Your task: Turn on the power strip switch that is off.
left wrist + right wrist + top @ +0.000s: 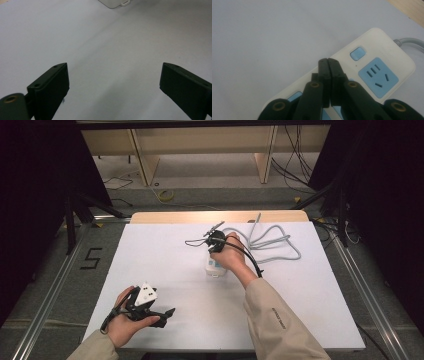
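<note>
- The person is wearing a light beige jacket; the right sleeve (pixel 280 320) is carrying small dark lettering along the forearm, and the left sleeve (pixel 95 351) is showing the same cloth.
- The left gripper (pixel 167 312) is showing a black body with a white three-cornered plate (pixel 145 294) on top, dotted with small dark marks.
- In the left gripper view its jaws are appearing as flat matte black blocks with small screw holes, and a brass-ringed pivot (pixel 10 99) is showing.
- The right gripper (pixel 328 62) is showing black linkage arms with brass-ringed pivots.
- A black cable (pixel 250 260) is trailing from it.
</note>
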The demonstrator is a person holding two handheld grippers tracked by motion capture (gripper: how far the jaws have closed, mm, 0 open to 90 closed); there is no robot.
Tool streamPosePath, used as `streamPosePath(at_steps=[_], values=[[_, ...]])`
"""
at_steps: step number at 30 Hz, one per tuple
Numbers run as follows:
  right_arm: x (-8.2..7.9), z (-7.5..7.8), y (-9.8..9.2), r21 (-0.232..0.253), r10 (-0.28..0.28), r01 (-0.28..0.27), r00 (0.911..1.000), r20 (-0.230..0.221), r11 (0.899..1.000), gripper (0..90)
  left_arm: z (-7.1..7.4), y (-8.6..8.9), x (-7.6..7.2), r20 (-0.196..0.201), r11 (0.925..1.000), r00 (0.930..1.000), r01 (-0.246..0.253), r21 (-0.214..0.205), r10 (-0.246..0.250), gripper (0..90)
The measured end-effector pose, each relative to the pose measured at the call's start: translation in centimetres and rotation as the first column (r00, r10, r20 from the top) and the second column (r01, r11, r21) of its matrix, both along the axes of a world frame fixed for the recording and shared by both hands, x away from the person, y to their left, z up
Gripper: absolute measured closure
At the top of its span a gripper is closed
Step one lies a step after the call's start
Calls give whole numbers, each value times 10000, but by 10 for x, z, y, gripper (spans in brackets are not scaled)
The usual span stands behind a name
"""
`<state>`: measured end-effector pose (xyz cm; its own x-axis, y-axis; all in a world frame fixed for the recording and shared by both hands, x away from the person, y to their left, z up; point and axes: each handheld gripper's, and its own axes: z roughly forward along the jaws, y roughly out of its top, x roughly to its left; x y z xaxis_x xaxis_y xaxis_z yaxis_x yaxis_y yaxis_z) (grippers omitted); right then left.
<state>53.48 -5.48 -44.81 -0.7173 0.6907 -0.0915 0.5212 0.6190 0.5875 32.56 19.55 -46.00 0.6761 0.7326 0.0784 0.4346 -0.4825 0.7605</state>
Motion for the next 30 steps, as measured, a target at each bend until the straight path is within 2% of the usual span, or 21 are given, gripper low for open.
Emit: streamPosePath(at_steps=[8,11,30], values=[[-2,3,-11,258,-239,236,9996,124,9994,820,0,0,0,-15,10000,10000,-11,11,11,86],[-3,3,-13,212,-285,283,9996,88,9994,814,0,0,0,-8,10000,10000,-28,6,28,86],[-16,14,-40,915,-655,630,9976,245,9938,707,0,0,1,-67,10000,9999,-95,12,95,88]])
